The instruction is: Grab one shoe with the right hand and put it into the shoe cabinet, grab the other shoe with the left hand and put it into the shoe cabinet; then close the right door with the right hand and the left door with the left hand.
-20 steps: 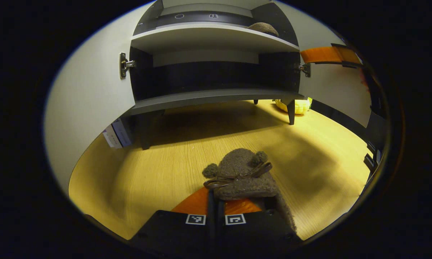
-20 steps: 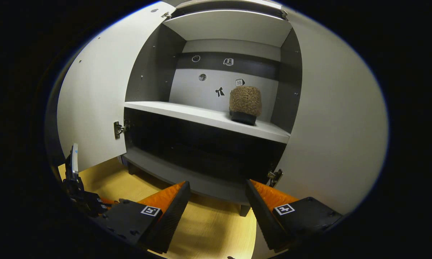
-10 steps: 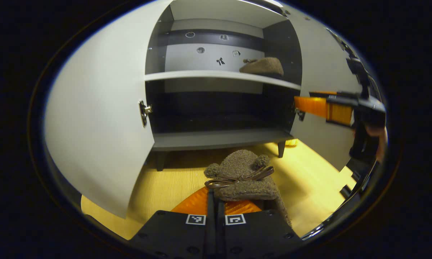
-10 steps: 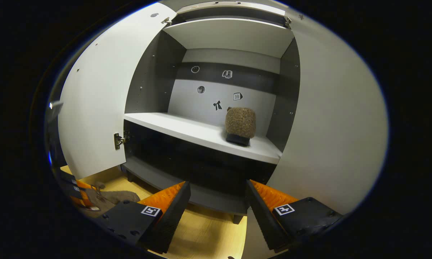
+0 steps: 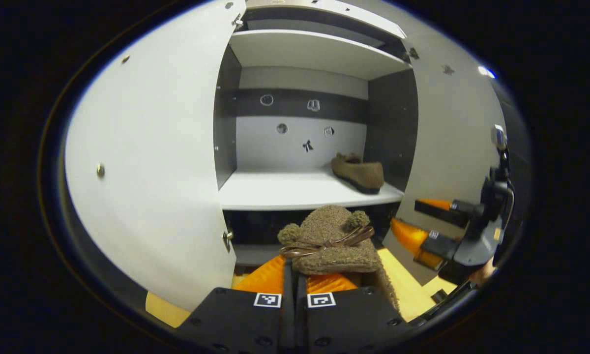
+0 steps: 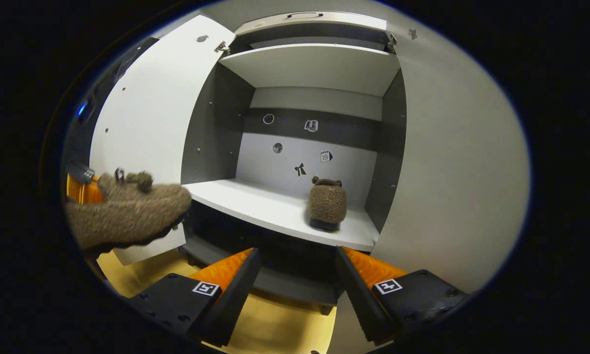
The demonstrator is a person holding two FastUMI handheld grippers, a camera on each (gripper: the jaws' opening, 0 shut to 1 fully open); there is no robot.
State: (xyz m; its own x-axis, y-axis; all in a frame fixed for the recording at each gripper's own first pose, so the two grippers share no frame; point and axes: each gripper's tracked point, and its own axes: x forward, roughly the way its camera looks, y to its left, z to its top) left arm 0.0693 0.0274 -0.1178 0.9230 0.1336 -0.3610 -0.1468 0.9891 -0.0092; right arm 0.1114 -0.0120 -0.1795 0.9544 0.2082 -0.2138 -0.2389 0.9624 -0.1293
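Note:
My left gripper [image 5: 295, 275] is shut on a fuzzy brown shoe [image 5: 332, 241] with a bow and pom-poms, held in the air in front of the open shoe cabinet [image 5: 305, 191]. That held shoe [image 6: 128, 216] also appears at the left of the right gripper view, level with the middle shelf. The other brown shoe [image 5: 358, 172] [image 6: 327, 202] rests on the right part of the white middle shelf [image 6: 275, 209]. My right gripper [image 6: 297, 273] is open with nothing between its fingers, below and in front of that shelf; the right gripper [image 5: 425, 231] is at the right in the left gripper view.
Both white cabinet doors stand open: the left door [image 5: 157, 162] [image 6: 147, 128] and the right door [image 5: 452, 142] [image 6: 452, 177]. A lower dark shelf [image 6: 275, 275] lies under the middle one. Wooden floor [image 6: 280, 324] runs below the cabinet.
My left gripper has lifted the shoe from near the floor up to the middle shelf's height. My right gripper has drawn back and lower, still open. The shelved shoe has not moved.

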